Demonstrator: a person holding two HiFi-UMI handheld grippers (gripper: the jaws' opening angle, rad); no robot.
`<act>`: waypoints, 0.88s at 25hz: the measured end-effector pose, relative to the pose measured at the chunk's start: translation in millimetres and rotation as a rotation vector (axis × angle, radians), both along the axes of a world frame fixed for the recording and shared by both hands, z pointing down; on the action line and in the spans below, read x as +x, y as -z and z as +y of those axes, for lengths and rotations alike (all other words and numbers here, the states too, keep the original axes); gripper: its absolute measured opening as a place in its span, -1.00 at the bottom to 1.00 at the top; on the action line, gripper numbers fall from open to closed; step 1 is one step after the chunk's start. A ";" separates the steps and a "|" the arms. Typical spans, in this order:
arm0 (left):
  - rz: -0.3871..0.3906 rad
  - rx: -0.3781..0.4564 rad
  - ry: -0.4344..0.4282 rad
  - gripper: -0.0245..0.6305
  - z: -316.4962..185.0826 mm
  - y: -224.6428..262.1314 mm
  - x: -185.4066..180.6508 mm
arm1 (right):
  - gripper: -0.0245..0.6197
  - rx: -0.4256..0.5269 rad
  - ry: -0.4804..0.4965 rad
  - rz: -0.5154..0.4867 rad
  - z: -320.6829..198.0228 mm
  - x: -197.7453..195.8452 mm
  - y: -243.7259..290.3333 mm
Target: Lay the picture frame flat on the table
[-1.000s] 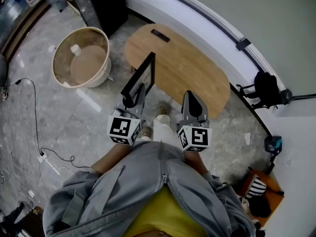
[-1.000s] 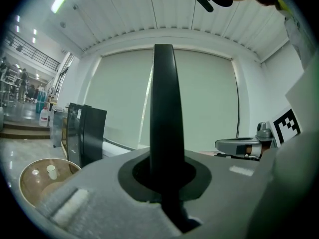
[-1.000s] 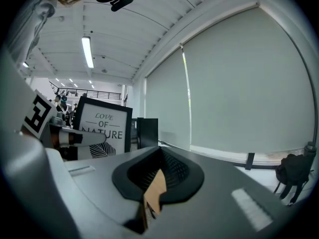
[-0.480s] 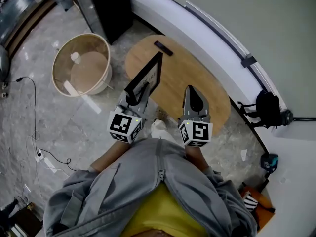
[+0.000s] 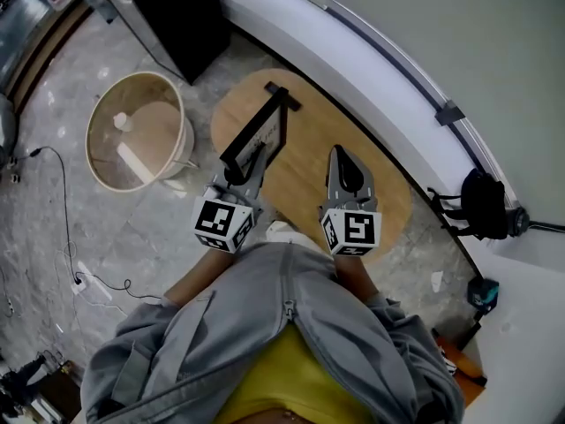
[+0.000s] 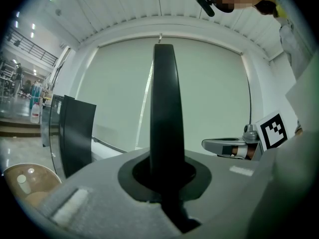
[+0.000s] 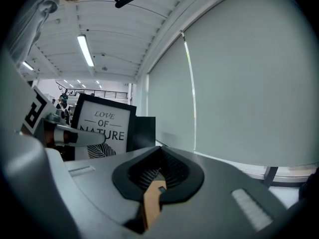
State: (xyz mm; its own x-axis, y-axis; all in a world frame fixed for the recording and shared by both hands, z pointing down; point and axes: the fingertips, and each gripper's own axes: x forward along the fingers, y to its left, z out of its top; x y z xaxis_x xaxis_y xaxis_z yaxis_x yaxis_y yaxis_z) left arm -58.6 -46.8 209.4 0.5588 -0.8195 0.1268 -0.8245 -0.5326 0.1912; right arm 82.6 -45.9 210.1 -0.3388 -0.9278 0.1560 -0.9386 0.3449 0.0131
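Since the earlier frame, the one picture frame (image 5: 258, 135) has travelled farther over the single oval wooden table (image 5: 353, 140) and is held upright. Of two grippers, the left gripper (image 5: 235, 177) is clamped on its near edge; the right gripper (image 5: 342, 162) hovers alongside, jaws together and empty.

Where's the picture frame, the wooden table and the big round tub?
picture frame (image 5: 252, 131): head view, on its black upper edge.
wooden table (image 5: 305, 126): head view, on bare wood beside the frame.
round tub (image 5: 184, 140): head view, on its side wall.
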 end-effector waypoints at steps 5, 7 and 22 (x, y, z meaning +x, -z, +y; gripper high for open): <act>0.008 -0.029 -0.004 -0.90 -59.9 -15.3 32.3 | -0.92 -0.021 0.008 -0.007 -60.7 35.2 -15.7; 0.014 -0.033 -0.012 -0.90 -75.8 -19.3 38.2 | -0.92 -0.026 0.005 -0.013 -77.1 40.4 -21.2; 0.026 -0.124 -0.149 -0.90 -160.2 -58.1 58.8 | -0.92 -0.135 0.030 -0.032 -150.9 19.7 -62.2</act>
